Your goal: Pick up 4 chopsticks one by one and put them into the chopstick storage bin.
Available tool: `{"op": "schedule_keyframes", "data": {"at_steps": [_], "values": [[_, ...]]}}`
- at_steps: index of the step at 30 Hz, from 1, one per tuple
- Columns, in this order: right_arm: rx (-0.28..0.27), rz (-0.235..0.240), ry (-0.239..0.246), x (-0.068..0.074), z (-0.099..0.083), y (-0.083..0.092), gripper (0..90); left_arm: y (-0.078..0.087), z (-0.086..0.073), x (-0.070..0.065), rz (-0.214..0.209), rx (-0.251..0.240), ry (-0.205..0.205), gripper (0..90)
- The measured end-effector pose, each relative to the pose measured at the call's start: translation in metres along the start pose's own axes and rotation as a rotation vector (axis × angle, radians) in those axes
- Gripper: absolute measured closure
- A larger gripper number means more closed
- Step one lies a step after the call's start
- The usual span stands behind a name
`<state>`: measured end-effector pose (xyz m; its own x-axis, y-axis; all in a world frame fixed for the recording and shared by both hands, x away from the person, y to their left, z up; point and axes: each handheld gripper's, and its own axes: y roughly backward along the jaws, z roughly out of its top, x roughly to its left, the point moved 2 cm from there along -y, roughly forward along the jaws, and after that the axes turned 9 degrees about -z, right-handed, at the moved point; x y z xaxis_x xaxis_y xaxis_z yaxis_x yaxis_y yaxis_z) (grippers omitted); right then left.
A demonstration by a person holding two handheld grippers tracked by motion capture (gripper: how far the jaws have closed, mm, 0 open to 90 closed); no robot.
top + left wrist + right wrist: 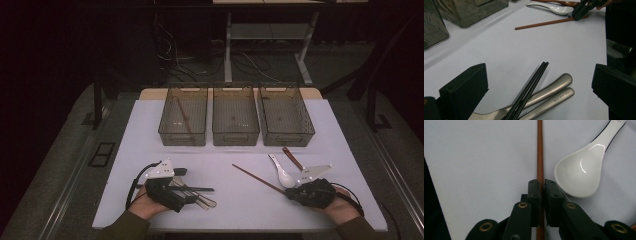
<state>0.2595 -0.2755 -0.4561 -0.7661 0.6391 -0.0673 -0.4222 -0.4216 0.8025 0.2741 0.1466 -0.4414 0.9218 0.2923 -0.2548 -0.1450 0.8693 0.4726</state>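
Below, right tongs [540,192] hide the brown chopstick [539,150].

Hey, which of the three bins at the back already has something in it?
The left bin: a brown chopstick lies slanted inside it. The middle bin and the right bin look empty.

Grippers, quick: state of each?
Left gripper: open, jaws wide apart, holding nothing.
Right gripper: shut on the thin reddish-brown wooden chopstick.
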Motion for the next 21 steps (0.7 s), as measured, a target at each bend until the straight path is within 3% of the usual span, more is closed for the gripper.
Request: {"op": "schedule_keyframes", "data": {"at_steps": [8,21], "values": [[-0.002,0.012,-0.011,0.001,0.003,0.0,83.6,0.0,0.0,0.0,-0.001,0.0,0.0,0.0],[-0.101,0.04,-0.049,-0.002,0.013,0.011,83.7,0.0,0.0,0.0,0.0,0.0,-0.001,0.0]]}}
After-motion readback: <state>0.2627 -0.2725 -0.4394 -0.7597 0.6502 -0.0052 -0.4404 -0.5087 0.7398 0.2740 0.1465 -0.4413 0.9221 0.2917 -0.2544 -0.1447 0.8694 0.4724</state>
